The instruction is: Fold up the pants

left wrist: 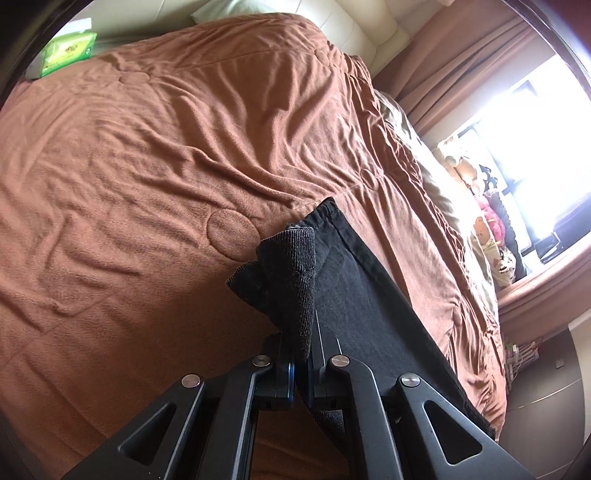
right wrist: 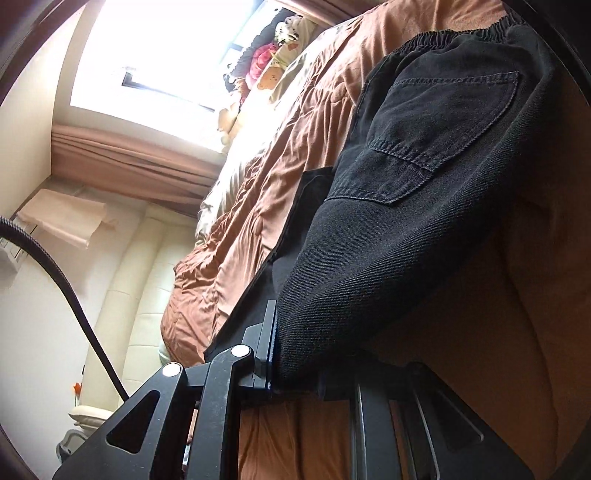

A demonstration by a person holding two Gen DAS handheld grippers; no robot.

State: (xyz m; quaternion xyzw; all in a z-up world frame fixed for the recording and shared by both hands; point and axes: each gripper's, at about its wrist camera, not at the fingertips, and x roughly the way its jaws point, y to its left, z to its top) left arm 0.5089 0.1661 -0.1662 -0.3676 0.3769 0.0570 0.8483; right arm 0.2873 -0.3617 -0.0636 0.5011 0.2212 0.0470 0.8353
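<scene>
Black denim pants (left wrist: 354, 288) hang lifted over a bed with a rust-brown blanket (left wrist: 155, 155). In the left wrist view my left gripper (left wrist: 301, 354) is shut on a folded black edge of the pants, whose ribbed inside (left wrist: 291, 273) stands up between the fingers. A flat leg panel runs away to the right of it. In the right wrist view my right gripper (right wrist: 295, 354) is shut on a thick bunch of the pants (right wrist: 424, 206) near the back pocket (right wrist: 443, 122) and elastic waistband (right wrist: 461, 29). The cloth drapes over and hides its right finger.
A green tissue pack (left wrist: 68, 51) lies at the blanket's far corner by a cream padded headboard (left wrist: 354, 33). Stuffed toys (left wrist: 491, 221) line the window sill under pinkish curtains (left wrist: 454, 70). A black cable (right wrist: 70, 277) hangs at the left of the right wrist view.
</scene>
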